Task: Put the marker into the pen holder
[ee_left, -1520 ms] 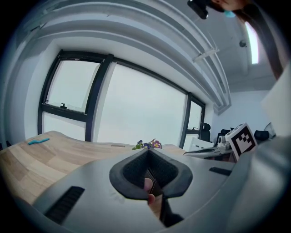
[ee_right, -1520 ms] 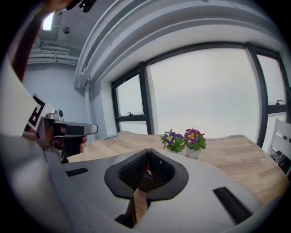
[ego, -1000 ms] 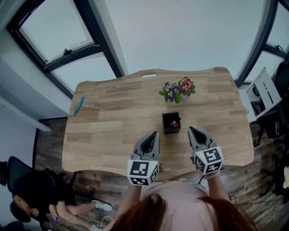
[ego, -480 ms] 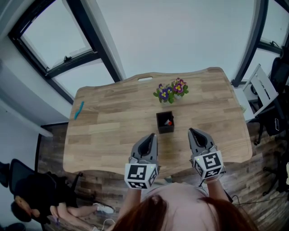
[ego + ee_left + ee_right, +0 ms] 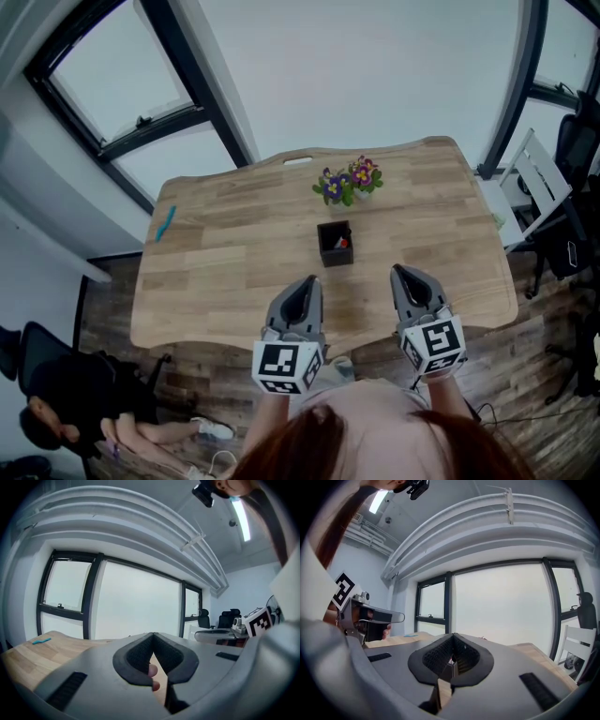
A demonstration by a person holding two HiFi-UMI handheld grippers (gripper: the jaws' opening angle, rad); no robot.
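The left gripper point(image 5: 304, 284) is held low at the near edge of a wooden table point(image 5: 225, 272). Its two dark padded jaws are pressed together at their tips and nothing is caught between them; a fingertip point(image 5: 152, 670) of the holding hand shows through the gap lower down. The right gripper point(image 5: 406, 274) is held level with it, a little apart to the right. Its jaws also meet at the tips and grip nothing. Both grippers point away from the person, across the table. Ahead of them stands the black square pen holder point(image 5: 335, 245), clear of both and touching neither. It sits between the lines of the two grippers, somewhat nearer the left one. Inside its open top a marker point(image 5: 342, 243) with a red end is visible, resting in the holder's right part. Just beyond the holder, toward the far edge, is a small flower pot point(image 5: 349, 182) with purple, pink and yellow blooms. Far off at the table's left edge lies a thin blue object point(image 5: 165, 223), well apart from everything else. Behind the table, large dark-framed windows point(image 5: 141, 103) fill the wall.
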